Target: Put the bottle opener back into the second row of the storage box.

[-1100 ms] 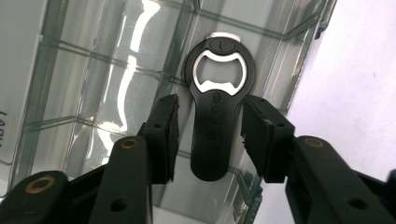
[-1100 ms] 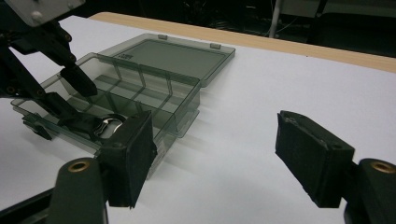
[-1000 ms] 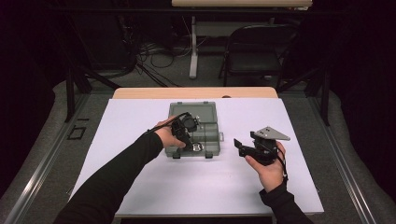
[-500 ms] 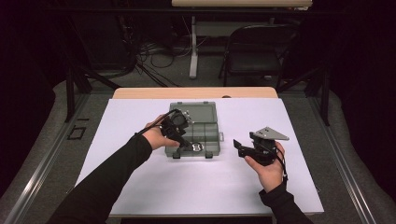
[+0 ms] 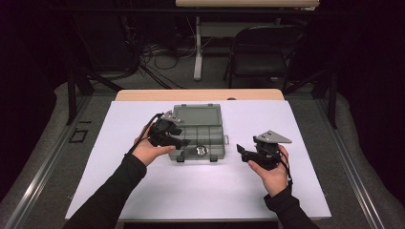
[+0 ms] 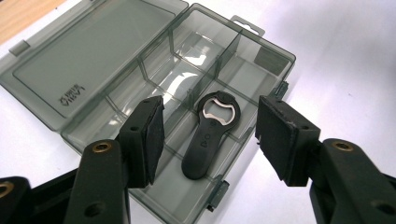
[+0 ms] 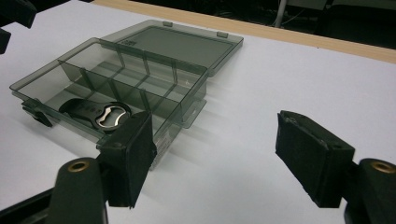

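A smoky transparent compartment box (image 5: pixel 197 114) lies open in the middle of the white table, its lid folded back. A black bottle opener (image 5: pixel 200 150) rests in its front compartment, also seen in the left gripper view (image 6: pixel 201 149) and the right gripper view (image 7: pixel 95 112). My left gripper (image 5: pixel 177 139) hovers at the box's front left corner. Its jaws have just been opening and stand open (image 6: pixel 212 133) with nothing gripped; the opener lies below them. My right gripper (image 5: pixel 241 152) is held right of the box, open (image 7: pixel 217 149) and empty.
The white cover (image 5: pixel 200 195) spans the table, with bare wood (image 5: pixel 200 94) at the far edge. Behind the table are a folding chair (image 5: pixel 260 62), a table leg (image 5: pixel 197 47) and cables on the floor.
My left gripper has drawn back to the left from over the box's front compartment, and the opener stays in the box. The right gripper has not moved.
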Motion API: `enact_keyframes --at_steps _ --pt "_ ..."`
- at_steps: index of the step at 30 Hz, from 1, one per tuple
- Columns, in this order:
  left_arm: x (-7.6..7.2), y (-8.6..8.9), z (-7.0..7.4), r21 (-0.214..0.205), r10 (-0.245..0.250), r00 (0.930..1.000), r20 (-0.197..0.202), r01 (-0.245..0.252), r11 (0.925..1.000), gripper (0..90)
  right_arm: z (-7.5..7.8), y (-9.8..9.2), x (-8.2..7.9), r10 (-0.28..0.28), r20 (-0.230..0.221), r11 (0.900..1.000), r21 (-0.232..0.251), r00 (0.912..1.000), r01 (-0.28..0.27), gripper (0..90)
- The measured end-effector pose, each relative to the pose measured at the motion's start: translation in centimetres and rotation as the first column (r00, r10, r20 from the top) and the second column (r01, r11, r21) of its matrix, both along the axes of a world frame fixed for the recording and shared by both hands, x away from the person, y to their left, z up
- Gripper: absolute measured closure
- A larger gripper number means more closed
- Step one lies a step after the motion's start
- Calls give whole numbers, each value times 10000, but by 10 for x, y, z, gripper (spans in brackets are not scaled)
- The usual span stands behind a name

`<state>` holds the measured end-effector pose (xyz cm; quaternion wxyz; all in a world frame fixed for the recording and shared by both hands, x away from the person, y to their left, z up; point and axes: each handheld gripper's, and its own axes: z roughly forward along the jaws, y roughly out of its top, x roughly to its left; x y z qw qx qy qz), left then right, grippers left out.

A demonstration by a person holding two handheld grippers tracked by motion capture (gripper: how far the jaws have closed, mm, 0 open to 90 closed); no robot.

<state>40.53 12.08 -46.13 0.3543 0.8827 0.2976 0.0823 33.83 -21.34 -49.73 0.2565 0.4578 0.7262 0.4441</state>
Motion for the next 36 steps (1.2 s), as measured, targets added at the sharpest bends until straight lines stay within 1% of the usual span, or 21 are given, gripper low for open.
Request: enact_keyframes --at_steps 2,4,5,9,10,12,13,16,18,19,24,25,26,28,29,30,31,32,33,34,36 --pt "-2 2 -1 -37 101 9999 88 -101 9999 427 0 0 0 42 -125 10000 -17 9999 -42 277" --pt "-5 5 0 -247 253 9996 145 -249 9994 432 0 1 1 74 -125 10000 -7 9999 -74 277" --pt "-6 6 0 -354 328 9994 111 -324 9988 434 0 1 1 99 -205 10000 -9 9997 -99 277" --pt "-9 11 3 -449 523 9986 126 -517 9977 435 -1 2 3 197 -305 9998 -42 9993 -198 277" --pt "-10 13 3 -555 655 9977 184 -644 9964 435 -1 2 4 200 -313 9998 -45 9993 -202 277" --pt "-11 15 3 -703 742 9971 191 -727 9949 437 0 3 5 222 -435 9997 -110 9988 -227 277" --pt "-11 17 3 -767 859 9960 240 -838 9935 436 -1 4 6 225 -388 9997 -95 9990 -229 277" --pt "-9 22 1 -1038 1134 9932 243 -1104 9885 435 0 4 8 218 -505 9997 -86 9985 -222 279" --pt "-6 26 1 -1232 1182 9928 185 -1151 9857 436 1 4 9 223 -535 9997 -67 9983 -227 279" --pt "-5 28 0 -1438 1228 9924 129 -1196 9823 436 1 4 10 221 -578 9997 -59 9981 -225 279" --pt "0 34 -2 -1757 1644 9864 17 -1616 9711 451 0 8 13 236 -736 9997 -42 9970 -240 280" --pt "0 36 -1 -1745 1693 9856 2 -1667 9704 451 1 9 14 272 -730 9996 -45 9970 -276 284" --pt "1 37 -1 -1880 1802 9836 -44 -1778 9659 451 2 10 15 291 -685 9995 -56 9972 -295 286" --pt "2 38 0 -2006 1838 9830 -62 -1813 9628 451 5 12 17 383 -705 9993 -25 9968 -386 297" --pt "2 40 1 -2062 1791 9838 -2 -1753 9627 451 7 12 17 469 -698 9989 39 9965 -468 309" --pt "2 40 1 -2151 1800 9837 6 -1756 9607 453 9 14 18 566 -714 9983 198 9958 -553 311" --pt "3 41 1 -2192 1780 9840 -32 -1743 9600 453 9 15 19 629 -715 9979 182 9955 -618 310" --pt "3 42 1 -2242 1874 9823 -44 -1836 9571 453 10 17 20 649 -754 9978 157 9950 -639 311" --pt "4 43 2 -2197 1910 9816 -55 -1875 9574 453 11 18 21 675 -770 9977 -6 9947 -677 310" --pt "4 44 1 -2211 2005 9797 -52 -1966 9552 453 11 20 23 738 -720 9970 -188 9947 -753 310" --pt "6 45 2 -2240 2062 9784 -164 -2046 9529 458 13 24 26 739 -832 9962 -408 9938 -775 311"
